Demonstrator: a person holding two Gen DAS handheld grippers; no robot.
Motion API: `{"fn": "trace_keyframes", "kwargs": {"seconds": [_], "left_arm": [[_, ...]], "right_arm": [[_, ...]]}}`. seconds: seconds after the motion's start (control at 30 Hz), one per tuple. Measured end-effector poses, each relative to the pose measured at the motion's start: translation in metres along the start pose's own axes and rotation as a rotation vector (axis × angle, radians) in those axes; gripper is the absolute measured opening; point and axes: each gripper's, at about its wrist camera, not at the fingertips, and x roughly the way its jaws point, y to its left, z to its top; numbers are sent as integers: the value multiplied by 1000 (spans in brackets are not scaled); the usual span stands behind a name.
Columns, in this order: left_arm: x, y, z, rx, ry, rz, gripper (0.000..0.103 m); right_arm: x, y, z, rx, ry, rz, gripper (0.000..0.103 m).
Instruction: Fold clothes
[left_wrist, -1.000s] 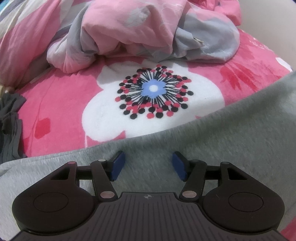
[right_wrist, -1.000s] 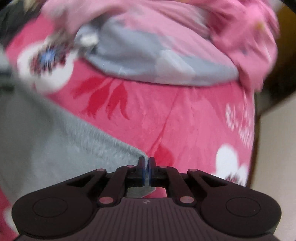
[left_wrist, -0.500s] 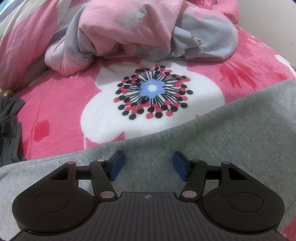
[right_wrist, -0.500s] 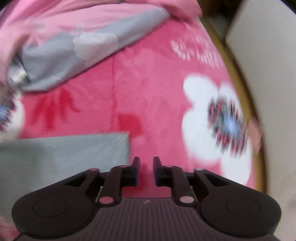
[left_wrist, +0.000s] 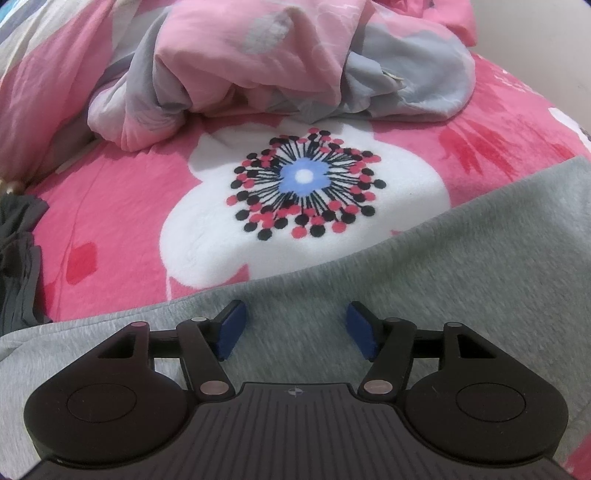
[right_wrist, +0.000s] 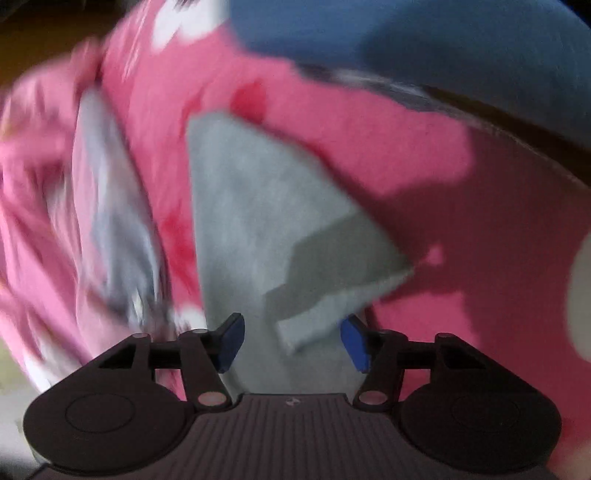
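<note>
Grey garment spread on a pink floral bed

The bed (left_wrist: 122, 206) carries the grey garment (left_wrist: 424, 280); left gripper (left_wrist: 295, 330) fingers released above it, right gripper (right_wrist: 291, 341) fingers opening around its blurred corner, not pressing.

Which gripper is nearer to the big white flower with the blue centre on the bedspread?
Left. The left gripper hovers over the grey garment, the flower straight ahead. The right gripper's blurred view shows no such flower.

My pink floral blanket (left_wrist: 122, 206) carries a crumpled pink-and-grey quilt (left_wrist: 280, 62) at its far side, dark grey fabric (left_wrist: 18, 266) at its left edge.
</note>
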Motion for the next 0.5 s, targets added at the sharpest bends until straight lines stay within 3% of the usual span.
{"fn": "trace_keyframes", "kwargs": {"seconds": [0.07,0.13,0.17,0.27,0.37,0.43,0.5], "left_arm": [[0,0,0,-3,-1,1,62],[-1,0,-1,-5,-3,2,62],[-1,0,-1,-6,-4,1,62],[-1,0,-1,-11,-4,0,62],[-1,1,-1,-10,-4,-1,62],[-1,1,-1,-9,-3,-3,62],[-1,1,-1,-6,-3,-2,62]], "right_arm": [[3,4,-1,-44,-115,-34,52],[-4,16,-3,-128,-238,-73,21],[-11,26,-6,-201,-278,-80,13],[-32,64,-31,-550,-396,-139,9],[-29,85,-61,-906,-479,-291,9],[-13,77,-60,-972,-460,-420,10],[10,57,-45,-922,-376,-567,14]]}}
